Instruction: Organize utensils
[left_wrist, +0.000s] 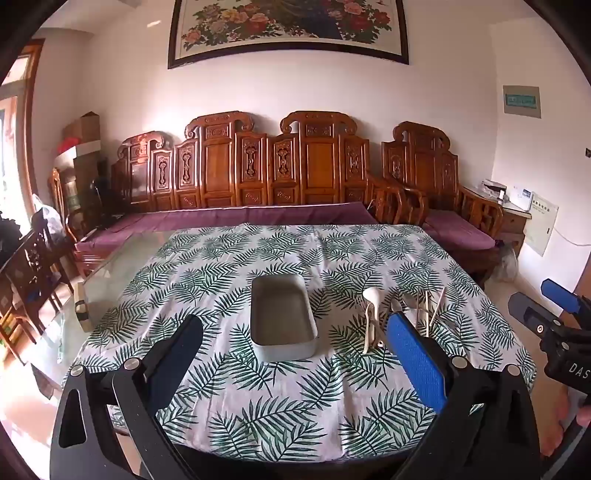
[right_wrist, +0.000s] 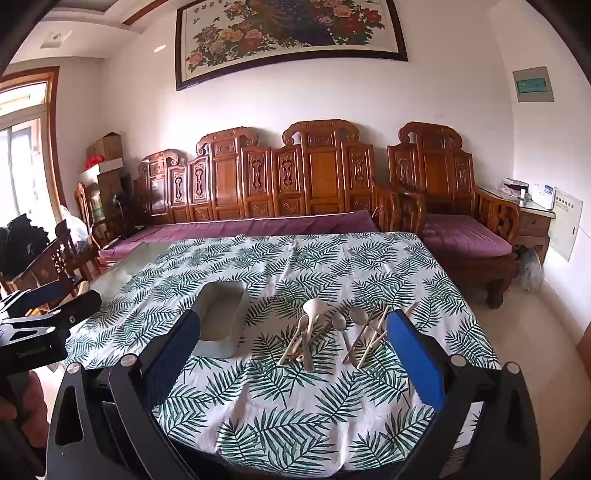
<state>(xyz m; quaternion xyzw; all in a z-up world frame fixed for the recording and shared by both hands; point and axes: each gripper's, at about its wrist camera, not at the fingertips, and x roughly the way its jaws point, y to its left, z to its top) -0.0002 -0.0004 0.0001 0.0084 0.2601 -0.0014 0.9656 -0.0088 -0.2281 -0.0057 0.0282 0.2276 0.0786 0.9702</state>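
Surface: table under a leaf-print cloth (right_wrist: 295, 387).
Container: grey rectangular tray (left_wrist: 282, 319), empty, mid-surface.
Utensils: pale spoons (right_wrist: 308, 332) and chopsticks (right_wrist: 369, 334) piled loose just right of the tray, toward the right edge.
Left gripper (left_wrist: 295, 354): jaws spread wide, nothing between them, above the near edge.
Right gripper (right_wrist: 295, 354): jaws spread wide, holding nothing.

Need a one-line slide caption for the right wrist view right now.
Open right gripper above a leaf-print tablecloth, facing scattered utensils beside an empty grey tray.
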